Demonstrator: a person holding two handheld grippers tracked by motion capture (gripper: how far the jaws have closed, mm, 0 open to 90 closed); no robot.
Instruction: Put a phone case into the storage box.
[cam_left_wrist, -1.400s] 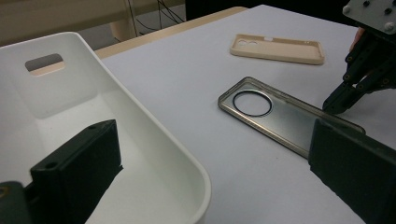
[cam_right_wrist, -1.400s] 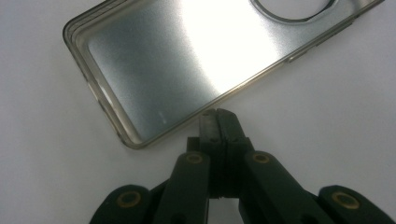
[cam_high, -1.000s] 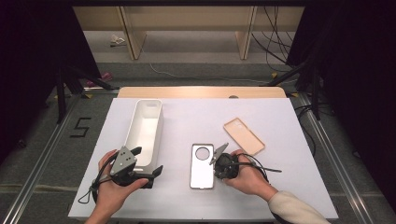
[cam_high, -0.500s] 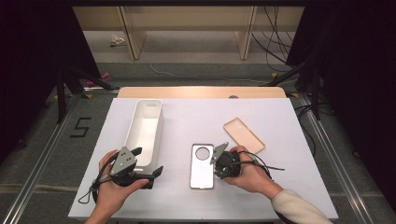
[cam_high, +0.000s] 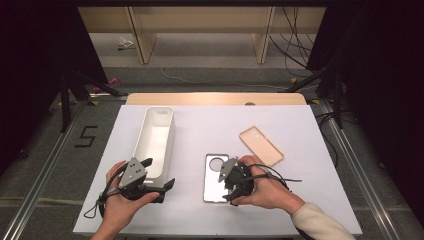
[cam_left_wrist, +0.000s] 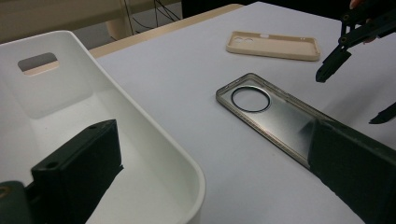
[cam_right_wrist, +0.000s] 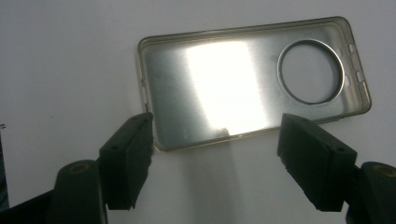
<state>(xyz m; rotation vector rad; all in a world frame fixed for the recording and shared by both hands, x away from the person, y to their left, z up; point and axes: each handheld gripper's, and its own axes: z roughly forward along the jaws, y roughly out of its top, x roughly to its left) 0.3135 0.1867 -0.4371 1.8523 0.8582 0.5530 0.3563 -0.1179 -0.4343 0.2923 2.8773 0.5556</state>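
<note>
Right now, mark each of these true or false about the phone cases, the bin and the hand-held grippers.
1. The clear phone case lies flat on the table. True.
2. The right hand-held gripper is clamped on the clear case. False: its jaws have just been opening and stand apart beside it.
3. The beige phone case sits inside the white bin. False: it lies on the table.
4. The left hand-held gripper straddles the bin's near rim. True.
</note>
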